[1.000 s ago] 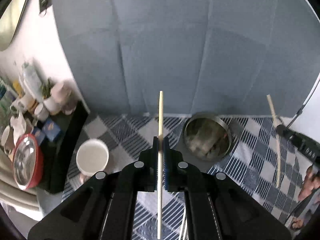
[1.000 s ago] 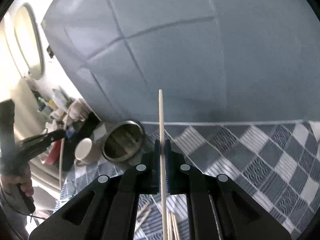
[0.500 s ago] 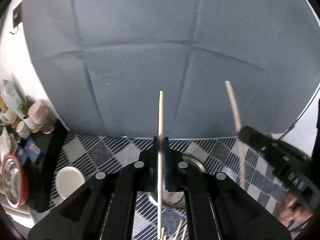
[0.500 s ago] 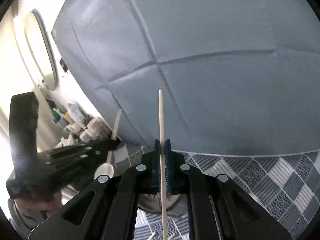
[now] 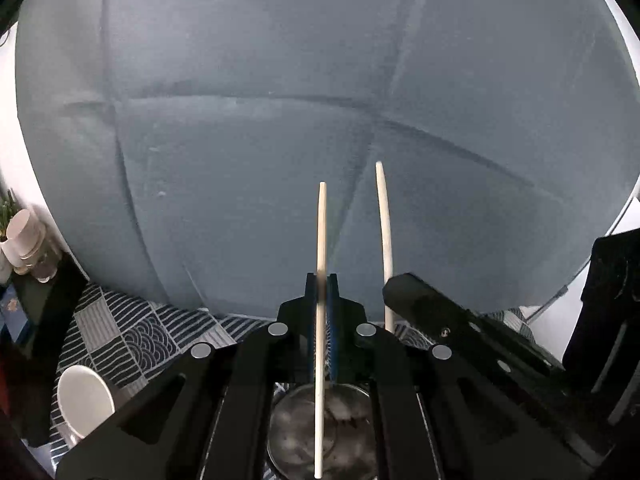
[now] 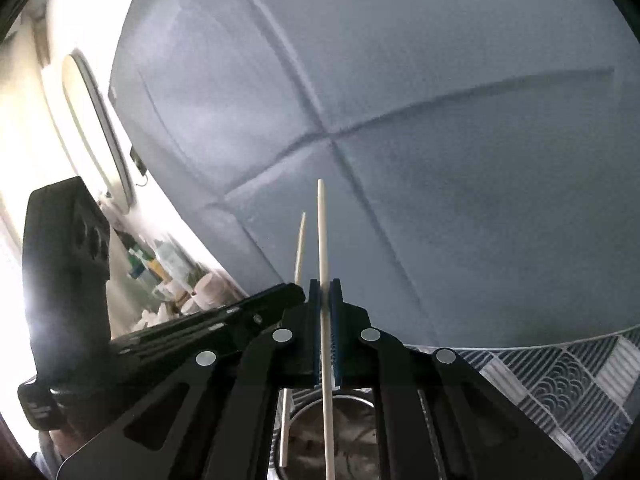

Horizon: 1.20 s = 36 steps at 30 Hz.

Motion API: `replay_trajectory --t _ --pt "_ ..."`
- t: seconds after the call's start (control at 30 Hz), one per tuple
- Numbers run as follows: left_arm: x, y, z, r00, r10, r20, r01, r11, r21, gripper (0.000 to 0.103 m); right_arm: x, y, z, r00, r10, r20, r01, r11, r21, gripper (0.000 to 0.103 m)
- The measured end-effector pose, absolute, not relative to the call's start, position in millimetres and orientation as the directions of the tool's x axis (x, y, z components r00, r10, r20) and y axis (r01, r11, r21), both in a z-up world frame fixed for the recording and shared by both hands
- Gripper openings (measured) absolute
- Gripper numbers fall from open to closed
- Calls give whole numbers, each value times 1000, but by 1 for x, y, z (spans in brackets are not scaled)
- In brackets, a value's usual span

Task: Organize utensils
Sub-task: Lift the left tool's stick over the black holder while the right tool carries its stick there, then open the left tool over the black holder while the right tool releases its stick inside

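Observation:
Each gripper is shut on one pale wooden chopstick held upright. In the left wrist view my left gripper [image 5: 321,280] clamps its chopstick [image 5: 321,232], whose lower end hangs over the round steel container [image 5: 292,436] below. The right gripper's black body [image 5: 460,332] sits close on the right with its chopstick [image 5: 385,232]. In the right wrist view my right gripper [image 6: 325,285] pinches its chopstick [image 6: 322,232] above the same steel container [image 6: 352,436]. The left gripper [image 6: 208,324] and its chopstick [image 6: 299,248] stand just to the left.
A blue-grey padded backdrop [image 5: 280,120] rises behind the checkered tablecloth [image 5: 132,336]. A white cup [image 5: 82,400] stands at the left. Jars and bottles [image 5: 24,240] crowd a dark shelf at the far left. An oval mirror [image 6: 100,128] hangs on the wall.
Both grippers have swung toward each other and over the steel container, which now lies under their fingers. The two chopsticks stand side by side; both grips are unchanged.

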<state>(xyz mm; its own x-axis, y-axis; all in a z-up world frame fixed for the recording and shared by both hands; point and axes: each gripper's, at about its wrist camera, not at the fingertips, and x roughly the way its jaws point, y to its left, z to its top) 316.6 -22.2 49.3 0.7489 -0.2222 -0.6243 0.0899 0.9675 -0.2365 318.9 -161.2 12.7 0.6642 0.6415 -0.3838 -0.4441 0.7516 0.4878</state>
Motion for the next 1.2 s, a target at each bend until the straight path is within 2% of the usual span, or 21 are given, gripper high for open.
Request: replay_trajectory --t 0.23,0.37,0.43,0.9,1.03,1.13,1.17,1.2 --pt "309 -13 10 781 -275 -561 111 945 -308 5 323 -160 -32 643 641 -418 -424 753 503 5" --pt "296 -19 -16 798 -257 -546 120 954 -274 5 314 -161 -53 642 626 -443 -408 768 494 5" --pt "291 -21 -24 784 -287 -551 154 949 -274 5 311 -162 -62 618 648 -446 -409 749 522 5" --pt "260 -18 -21 796 -261 -547 176 963 -203 6 282 -175 -50 639 629 -443 -395 763 512 9" --pt "247 -10 -6 815 -244 -526 160 967 -200 13 271 -182 -39 665 605 -438 -385 780 493 9" --pt "244 1 -8 824 -231 -517 148 969 -197 20 264 -187 -29 688 585 -430 -373 793 482 23" --pt "242 3 -7 827 -229 -514 145 969 -198 21 260 -189 -25 699 576 -424 -368 798 477 31" --pt "239 6 -5 825 -225 -518 140 970 -198 25 258 -191 -22 705 571 -422 -366 802 473 33"
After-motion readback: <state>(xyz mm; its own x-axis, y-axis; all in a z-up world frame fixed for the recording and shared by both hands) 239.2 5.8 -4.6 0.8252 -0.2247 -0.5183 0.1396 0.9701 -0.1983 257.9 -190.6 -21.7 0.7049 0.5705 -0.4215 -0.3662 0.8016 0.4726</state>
